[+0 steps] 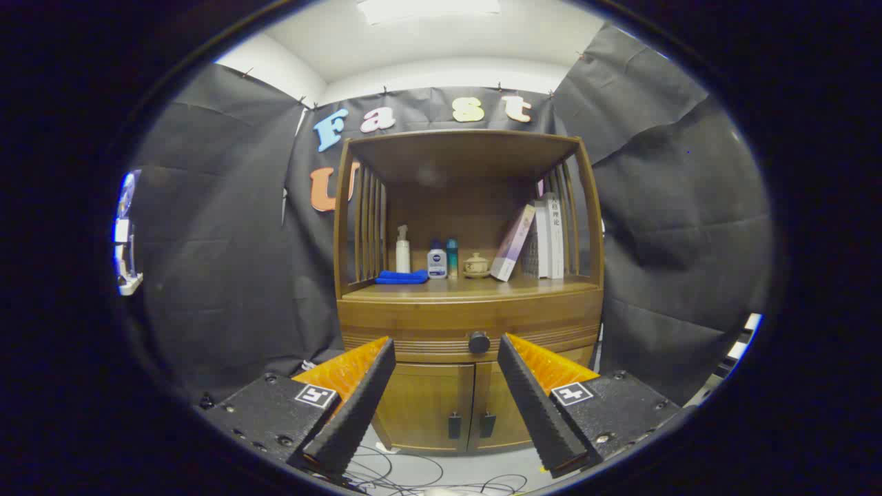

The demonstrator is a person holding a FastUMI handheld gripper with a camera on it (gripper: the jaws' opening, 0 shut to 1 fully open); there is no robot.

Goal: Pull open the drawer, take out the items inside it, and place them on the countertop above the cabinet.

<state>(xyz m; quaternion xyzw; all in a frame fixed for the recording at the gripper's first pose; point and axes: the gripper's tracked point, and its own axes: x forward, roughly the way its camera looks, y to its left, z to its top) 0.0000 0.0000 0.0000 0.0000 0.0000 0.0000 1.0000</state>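
Observation:
A wooden cabinet [468,303] stands ahead of me against the booth wall. Its drawer [427,327] is closed, with a round dark knob [479,342] at the middle of its front. The countertop [468,288] lies just above the drawer, under an open shelf roof. My gripper [446,348] is open, fingers spread wide, some way short of the cabinet. The knob shows between the fingertips, closer to the right one. Nothing is held. What lies inside the drawer is hidden.
On the countertop stand a folded blue cloth [402,277], a white pump bottle [402,251], two small bottles [437,262], a small lidded pot [476,264] and leaning books [534,238]. Two lower doors [448,406] sit under the drawer. Cables [413,475] lie on the floor.

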